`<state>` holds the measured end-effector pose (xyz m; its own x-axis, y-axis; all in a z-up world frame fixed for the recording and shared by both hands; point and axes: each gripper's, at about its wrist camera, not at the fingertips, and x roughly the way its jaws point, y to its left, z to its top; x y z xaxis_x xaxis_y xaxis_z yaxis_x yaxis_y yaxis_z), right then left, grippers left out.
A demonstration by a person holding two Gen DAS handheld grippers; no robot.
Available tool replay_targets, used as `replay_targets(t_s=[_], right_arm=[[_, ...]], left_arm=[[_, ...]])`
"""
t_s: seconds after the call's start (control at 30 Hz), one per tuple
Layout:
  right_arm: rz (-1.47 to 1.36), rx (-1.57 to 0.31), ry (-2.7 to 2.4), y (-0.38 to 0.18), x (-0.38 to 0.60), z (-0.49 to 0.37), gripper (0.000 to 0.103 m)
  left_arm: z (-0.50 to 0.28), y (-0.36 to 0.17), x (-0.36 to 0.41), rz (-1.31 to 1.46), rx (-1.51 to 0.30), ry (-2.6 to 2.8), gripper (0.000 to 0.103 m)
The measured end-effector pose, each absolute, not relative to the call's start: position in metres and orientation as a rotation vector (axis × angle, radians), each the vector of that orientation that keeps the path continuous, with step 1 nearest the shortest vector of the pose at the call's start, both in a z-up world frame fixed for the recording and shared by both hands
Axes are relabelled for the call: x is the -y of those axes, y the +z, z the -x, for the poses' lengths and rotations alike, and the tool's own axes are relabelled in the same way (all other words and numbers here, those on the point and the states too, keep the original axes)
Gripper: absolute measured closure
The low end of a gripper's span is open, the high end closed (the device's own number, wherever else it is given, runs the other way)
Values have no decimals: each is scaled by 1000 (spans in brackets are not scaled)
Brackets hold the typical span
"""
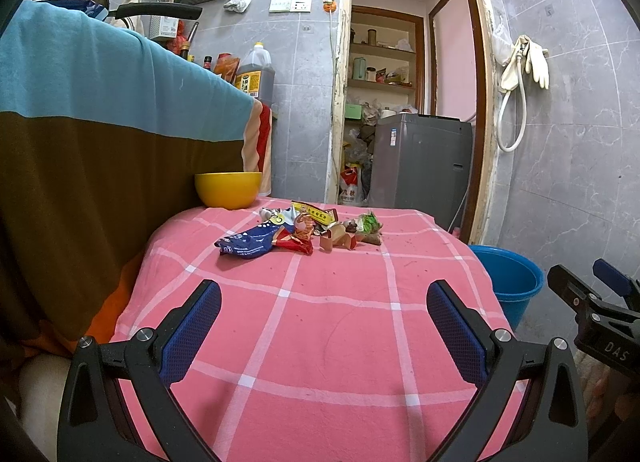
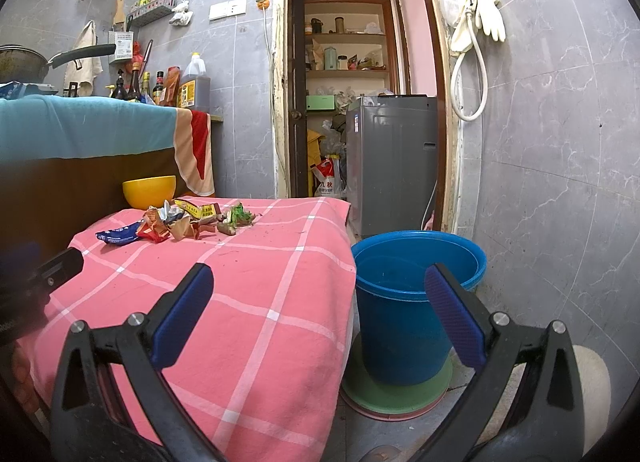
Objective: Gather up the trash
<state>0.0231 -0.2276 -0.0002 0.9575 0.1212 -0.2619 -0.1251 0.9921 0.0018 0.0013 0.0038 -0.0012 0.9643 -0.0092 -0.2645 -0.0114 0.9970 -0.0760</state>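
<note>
A heap of crumpled wrappers (image 1: 304, 232) (image 2: 176, 222) lies at the far end of the pink checked cloth (image 1: 320, 342) (image 2: 248, 302). It includes a blue packet (image 1: 246, 246) (image 2: 118, 235) and a green scrap (image 1: 369, 222) (image 2: 239, 214). A blue bucket (image 2: 404, 310) (image 1: 510, 282) stands on the floor to the right of the table. My left gripper (image 1: 324, 302) hovers open over the near half of the cloth, well short of the wrappers. My right gripper (image 2: 320, 286) is open too, above the table's right edge and the bucket. Neither holds anything.
A yellow bowl (image 1: 228, 189) (image 2: 149, 191) sits behind the trash against a draped teal and brown cloth (image 1: 100, 122). A grey washing machine (image 2: 392, 158) stands in the doorway. Bottles (image 2: 160, 86) and a pan (image 2: 60, 58) crowd the counter at left. The bucket rests on green and pink lids (image 2: 396, 394).
</note>
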Motion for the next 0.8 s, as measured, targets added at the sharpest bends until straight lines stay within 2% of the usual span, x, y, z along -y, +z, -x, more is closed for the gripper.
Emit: replay_targets(t_s=[0.8], right_arm=[[17, -266, 124, 0, 227, -23, 0]], left_arm=[[2, -2, -3, 77, -269, 0, 2]])
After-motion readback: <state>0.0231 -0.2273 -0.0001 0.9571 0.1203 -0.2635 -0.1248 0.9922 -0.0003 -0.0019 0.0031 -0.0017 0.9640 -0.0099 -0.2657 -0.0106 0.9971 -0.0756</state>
